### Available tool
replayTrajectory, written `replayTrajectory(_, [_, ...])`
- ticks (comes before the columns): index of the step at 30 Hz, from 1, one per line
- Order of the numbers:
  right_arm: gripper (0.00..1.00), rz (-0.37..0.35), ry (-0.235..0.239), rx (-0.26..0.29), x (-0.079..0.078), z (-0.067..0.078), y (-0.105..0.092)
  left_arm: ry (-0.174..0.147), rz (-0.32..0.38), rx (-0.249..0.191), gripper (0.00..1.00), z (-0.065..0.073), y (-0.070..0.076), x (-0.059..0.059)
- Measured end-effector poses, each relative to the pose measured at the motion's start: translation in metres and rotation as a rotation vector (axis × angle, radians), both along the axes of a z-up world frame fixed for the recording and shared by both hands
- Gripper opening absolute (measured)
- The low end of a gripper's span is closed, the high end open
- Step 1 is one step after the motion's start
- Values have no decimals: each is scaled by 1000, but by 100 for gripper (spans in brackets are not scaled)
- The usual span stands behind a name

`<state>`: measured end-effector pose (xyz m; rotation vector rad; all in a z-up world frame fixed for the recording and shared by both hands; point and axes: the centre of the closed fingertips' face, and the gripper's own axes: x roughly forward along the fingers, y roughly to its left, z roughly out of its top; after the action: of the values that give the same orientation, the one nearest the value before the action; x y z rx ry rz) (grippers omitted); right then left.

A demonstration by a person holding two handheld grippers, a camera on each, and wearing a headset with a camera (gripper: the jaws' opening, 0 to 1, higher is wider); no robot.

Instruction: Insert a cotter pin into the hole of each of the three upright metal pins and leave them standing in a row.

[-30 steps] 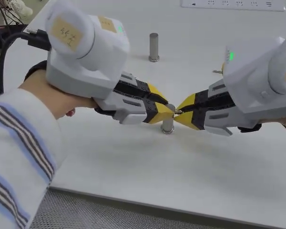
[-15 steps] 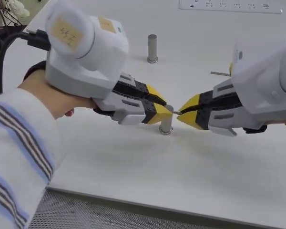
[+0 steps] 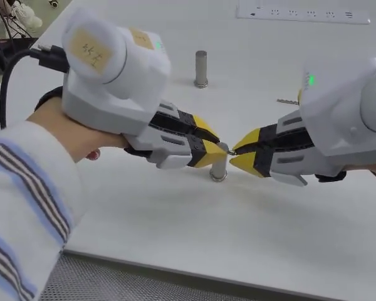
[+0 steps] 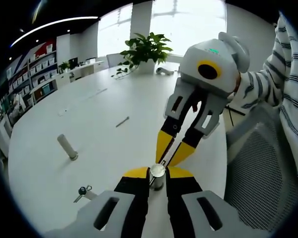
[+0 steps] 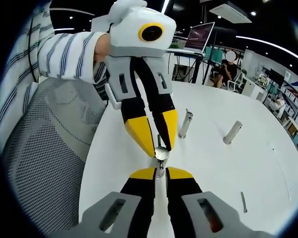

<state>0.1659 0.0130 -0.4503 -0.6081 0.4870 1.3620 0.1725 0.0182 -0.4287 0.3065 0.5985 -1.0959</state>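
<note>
The left tool (image 3: pixel 214 150) is clenched on the top of an upright metal pin (image 3: pixel 219 170) that stands on the white tabletop (image 3: pixel 194 232), near its front edge. In the left gripper view the yellow tips of the left tool (image 4: pixel 157 173) press against both sides of the metal pin (image 4: pixel 157 171). The right tool (image 3: pixel 237 152) faces it from the other side, tip to tip, with its jaws pinched on a thin cotter pin (image 3: pixel 231 152) whose end just meets the top of the metal pin. In the right gripper view the right tool (image 5: pixel 156 173) has its tips drawn almost together right at the metal pin's round top (image 5: pixel 162 153), with the left tool (image 5: pixel 160 148) closed on the pin from the far side.

A second metal pin (image 3: pixel 201 69) stands upright farther back on the tabletop, well apart from the tools. The right gripper view shows two such pins (image 5: pixel 186 124) (image 5: pixel 232 132) standing near each other. A loose cotter pin (image 3: pixel 287 101) lies flat on the tabletop behind the right tool. A power strip (image 3: pixel 304 12) lies along the far edge. A striped sleeve (image 3: pixel 25 207) covers the arm that holds the left tool.
</note>
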Motion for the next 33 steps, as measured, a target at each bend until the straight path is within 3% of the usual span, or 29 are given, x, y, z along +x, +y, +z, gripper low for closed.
replayTrajectory(2, [8,-3,9,8,-1,-1,1,9,12,-34,9,6,0,0])
replayTrajectory(3, [9,-6,14,14,0,-2,1,-2,19,-44,12,9,2,1])
replayTrajectory(6, [13,-17,34,36,1,-4,2,-38,31,-57,33,15,5,-2])
replayTrajectory(7, [15,-20,42,47,2,-7,3,-67,33,-75,41,19,6,-2])
replayTrajectory(8, [16,-23,50,56,2,-8,4,-62,39,-87,45,20,7,-4])
replayTrajectory(9, [17,-26,62,71,2,-8,6,-26,65,-139,48,24,7,-8])
replayTrajectory(10, [18,-26,69,84,2,-8,7,-6,76,-162,51,25,8,-11])
replayTrajectory(14, [19,-23,102,123,0,-11,13,-13,147,-201,71,27,20,-14])
replayTrajectory(17, [20,-16,125,130,-2,-17,17,9,221,-223,83,23,31,-15])
replayTrajectory(25, [23,-1,150,146,-7,-25,27,33,281,-215,93,14,46,-31])
replayTrajectory(29, [23,7,146,141,-6,-29,30,31,299,-228,95,17,47,-35])
replayTrajectory(31, [20,-1,133,144,-3,-30,31,4,314,-240,99,20,47,-33])
replayTrajectory(33, [18,-3,133,150,-2,-30,32,4,317,-242,99,21,48,-35])
